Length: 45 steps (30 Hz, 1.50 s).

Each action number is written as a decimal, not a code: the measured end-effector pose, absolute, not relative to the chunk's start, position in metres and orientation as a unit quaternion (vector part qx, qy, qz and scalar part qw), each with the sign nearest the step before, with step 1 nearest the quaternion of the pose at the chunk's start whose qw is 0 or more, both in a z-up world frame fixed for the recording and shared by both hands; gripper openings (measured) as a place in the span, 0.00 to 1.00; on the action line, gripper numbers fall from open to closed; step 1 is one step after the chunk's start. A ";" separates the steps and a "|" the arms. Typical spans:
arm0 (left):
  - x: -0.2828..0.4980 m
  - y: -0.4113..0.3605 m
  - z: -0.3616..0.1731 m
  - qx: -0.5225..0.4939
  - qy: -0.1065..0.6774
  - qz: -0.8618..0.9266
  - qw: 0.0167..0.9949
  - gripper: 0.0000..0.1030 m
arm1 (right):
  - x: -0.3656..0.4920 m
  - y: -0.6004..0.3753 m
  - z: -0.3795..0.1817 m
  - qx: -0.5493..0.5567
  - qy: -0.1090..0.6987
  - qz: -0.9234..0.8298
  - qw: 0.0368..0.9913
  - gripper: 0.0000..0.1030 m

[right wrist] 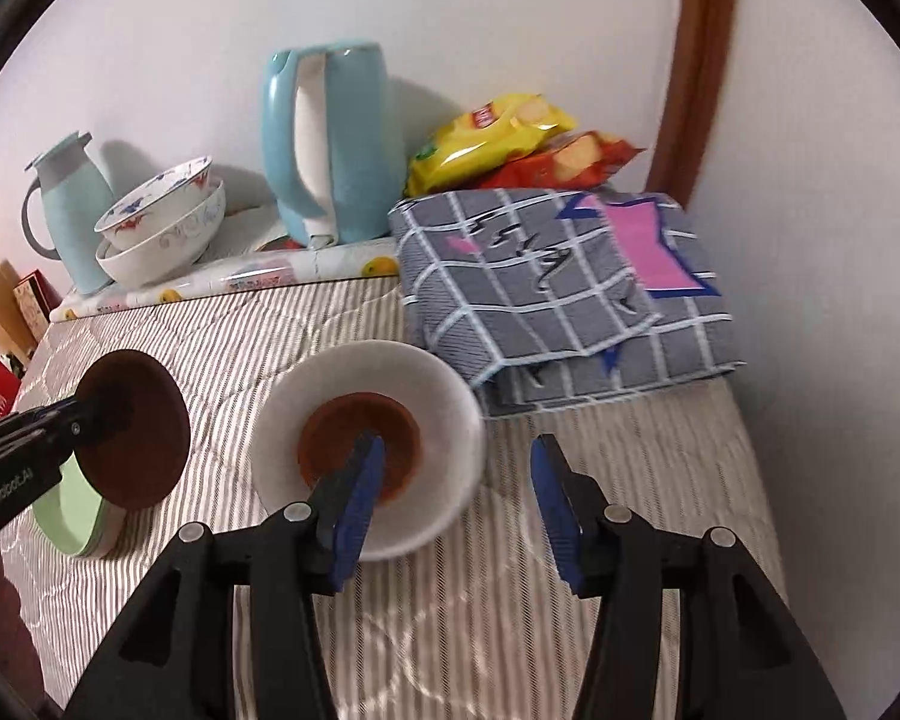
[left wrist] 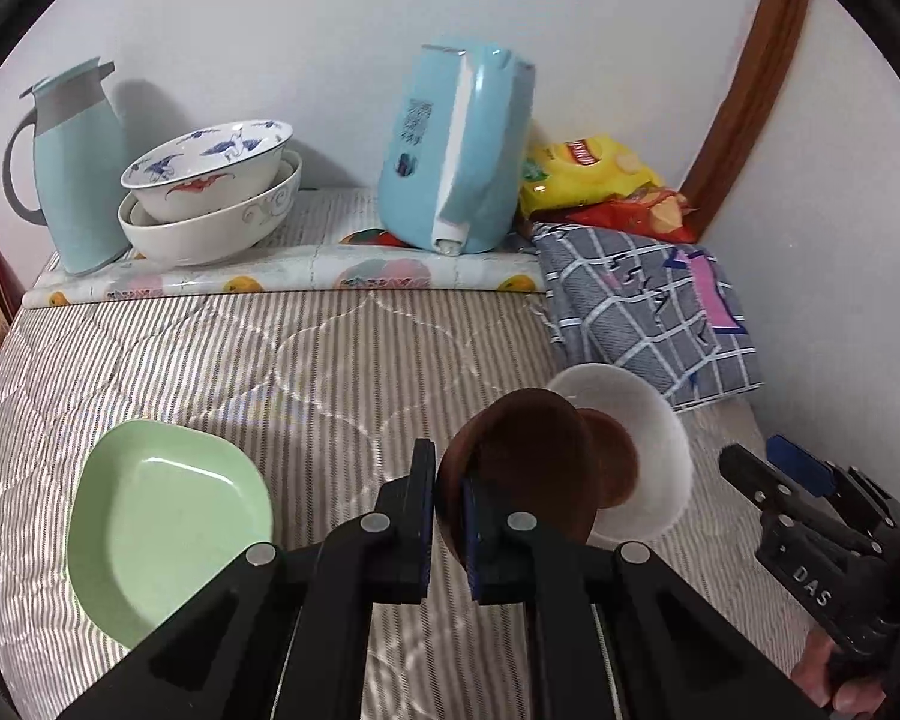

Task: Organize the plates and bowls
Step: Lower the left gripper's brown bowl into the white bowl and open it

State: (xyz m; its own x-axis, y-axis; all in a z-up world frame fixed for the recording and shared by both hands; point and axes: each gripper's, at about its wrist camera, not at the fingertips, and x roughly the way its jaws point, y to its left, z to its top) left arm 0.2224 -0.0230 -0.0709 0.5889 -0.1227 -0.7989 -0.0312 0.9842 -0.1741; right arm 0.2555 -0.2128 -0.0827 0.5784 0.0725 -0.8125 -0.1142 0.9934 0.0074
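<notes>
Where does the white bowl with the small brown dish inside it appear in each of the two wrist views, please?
Left wrist view: the white bowl is right of centre, low, partly hidden behind the brown dish that the left tool grips.
Right wrist view: the bowl is at centre, just beyond the open right tool.
Shared landmark: the grey checked cloth lies just behind the bowl in both.
</notes>
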 end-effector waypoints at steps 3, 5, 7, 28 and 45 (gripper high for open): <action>0.219 -0.032 -0.068 -0.083 0.450 -0.031 0.889 0.08 | 0.241 -0.227 -0.075 -0.023 0.450 0.040 0.892 0.53; 0.218 -0.039 -0.067 -0.081 0.450 -0.036 0.889 0.08 | 0.232 -0.237 -0.072 -0.022 0.447 0.031 0.894 0.53; 0.217 -0.045 -0.067 -0.081 0.449 -0.040 0.889 0.08 | 0.225 -0.246 -0.071 -0.017 0.447 0.024 0.894 0.53; 0.249 -0.085 -0.097 -0.065 0.478 -0.060 0.874 0.08 | 0.196 -0.310 -0.101 0.042 0.467 -0.024 0.883 0.53; 0.282 -0.102 -0.124 -0.054 0.502 -0.064 0.861 0.08 | 0.208 -0.327 -0.123 0.065 0.479 -0.028 0.875 0.53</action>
State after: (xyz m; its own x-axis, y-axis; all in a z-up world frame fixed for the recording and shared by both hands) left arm 0.2824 -0.1024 -0.1238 0.4881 -0.1649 -0.8571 0.0558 0.9859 -0.1579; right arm 0.2076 -0.3272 -0.1230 0.5401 0.0132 -0.8415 0.1104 0.9901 0.0863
